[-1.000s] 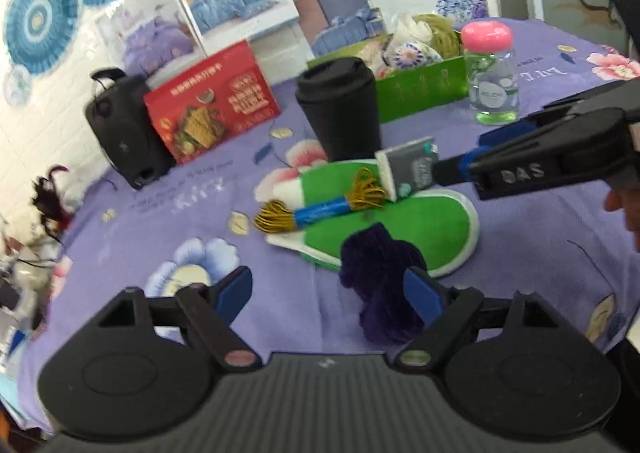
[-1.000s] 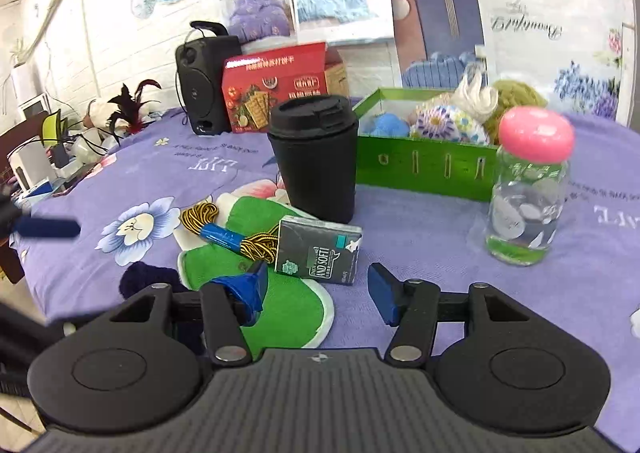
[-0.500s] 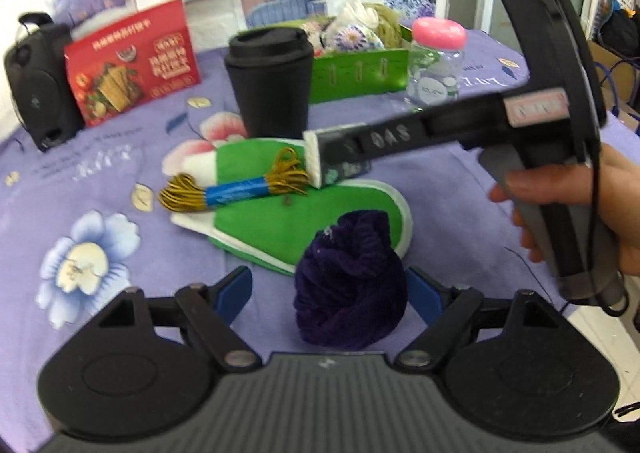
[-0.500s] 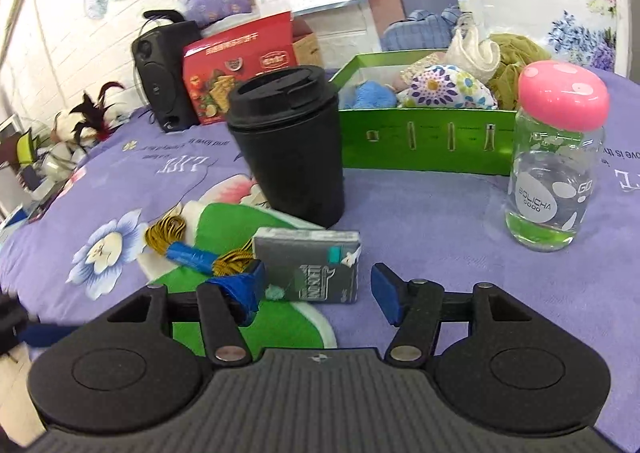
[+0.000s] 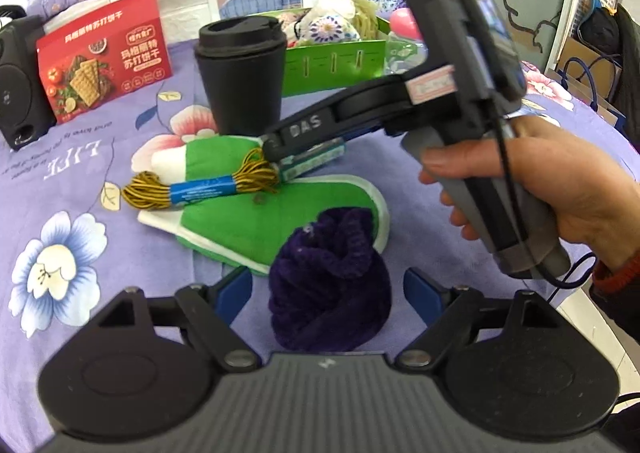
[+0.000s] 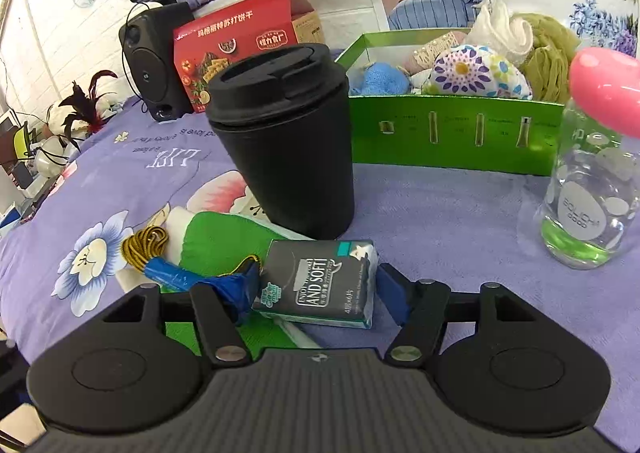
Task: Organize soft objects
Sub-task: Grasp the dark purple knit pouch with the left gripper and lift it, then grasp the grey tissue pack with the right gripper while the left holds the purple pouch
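A dark purple yarn ball (image 5: 330, 293) lies on the purple floral tablecloth between the open fingers of my left gripper (image 5: 328, 291). Behind it lies a green insole (image 5: 256, 221) with a gold thread skein (image 5: 200, 189) on it. My right gripper (image 6: 320, 287) is open around a grey tissue pack (image 6: 320, 285); its fingers stand at the pack's two ends. The right gripper also shows in the left wrist view (image 5: 288, 157), held by a hand. A green box (image 6: 452, 141) with several soft items stands at the back.
A black lidded cup (image 6: 286, 137) stands just behind the tissue pack. A clear bottle with a pink cap (image 6: 592, 189) is at the right. A red cracker box (image 6: 236, 49) and a black speaker (image 6: 154, 53) stand at the back left.
My left gripper has moved forward so the purple yarn ball now sits between its fingers. My right gripper has moved in around the tissue pack.
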A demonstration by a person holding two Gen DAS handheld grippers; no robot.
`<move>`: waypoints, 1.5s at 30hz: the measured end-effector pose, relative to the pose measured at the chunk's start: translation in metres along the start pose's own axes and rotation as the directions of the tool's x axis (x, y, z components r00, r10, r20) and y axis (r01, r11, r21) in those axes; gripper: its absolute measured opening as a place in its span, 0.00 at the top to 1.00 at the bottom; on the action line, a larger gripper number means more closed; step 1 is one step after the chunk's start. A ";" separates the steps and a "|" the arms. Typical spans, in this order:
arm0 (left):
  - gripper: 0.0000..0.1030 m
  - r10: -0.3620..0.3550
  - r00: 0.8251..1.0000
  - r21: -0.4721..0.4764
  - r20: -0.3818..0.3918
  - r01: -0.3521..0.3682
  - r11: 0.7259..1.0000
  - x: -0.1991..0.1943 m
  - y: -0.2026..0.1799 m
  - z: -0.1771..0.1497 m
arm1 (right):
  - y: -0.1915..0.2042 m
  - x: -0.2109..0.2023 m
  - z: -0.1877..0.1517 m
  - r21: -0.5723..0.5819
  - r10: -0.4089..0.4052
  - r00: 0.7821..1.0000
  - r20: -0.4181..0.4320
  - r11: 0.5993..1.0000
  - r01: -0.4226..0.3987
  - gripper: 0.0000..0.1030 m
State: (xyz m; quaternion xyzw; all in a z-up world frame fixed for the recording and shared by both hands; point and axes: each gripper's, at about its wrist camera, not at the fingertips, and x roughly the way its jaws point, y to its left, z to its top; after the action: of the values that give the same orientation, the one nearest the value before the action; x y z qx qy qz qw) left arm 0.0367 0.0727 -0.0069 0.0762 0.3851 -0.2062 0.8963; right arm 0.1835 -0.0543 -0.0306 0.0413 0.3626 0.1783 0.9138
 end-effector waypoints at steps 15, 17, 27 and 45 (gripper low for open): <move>0.42 -0.032 0.998 -0.081 -0.052 0.028 0.996 0.012 0.010 0.002 | -0.002 0.001 -0.009 -0.052 0.073 0.997 0.027 0.996 -0.072 0.65; 0.42 -0.051 0.998 -0.124 -0.034 0.046 0.991 0.005 0.014 0.002 | -0.006 -0.008 -0.012 -0.053 0.109 0.992 0.055 0.993 -0.106 0.73; 0.42 -0.083 0.996 -0.178 0.034 0.088 0.980 -0.019 0.016 0.018 | -0.032 -0.060 -0.025 -0.023 0.073 0.990 0.122 0.997 -0.071 0.89; 0.41 -0.018 0.992 -0.145 -0.121 0.000 0.989 0.007 0.020 0.002 | -0.023 -0.034 -0.028 -0.154 0.005 0.998 -0.065 0.988 -0.015 0.59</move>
State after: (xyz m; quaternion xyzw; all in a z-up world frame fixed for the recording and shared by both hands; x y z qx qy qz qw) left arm 0.0512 0.0883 -0.0106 0.0215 0.4535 -0.1765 0.8733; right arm 0.1488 -0.0889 -0.0337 -0.0335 0.3766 0.2116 0.9013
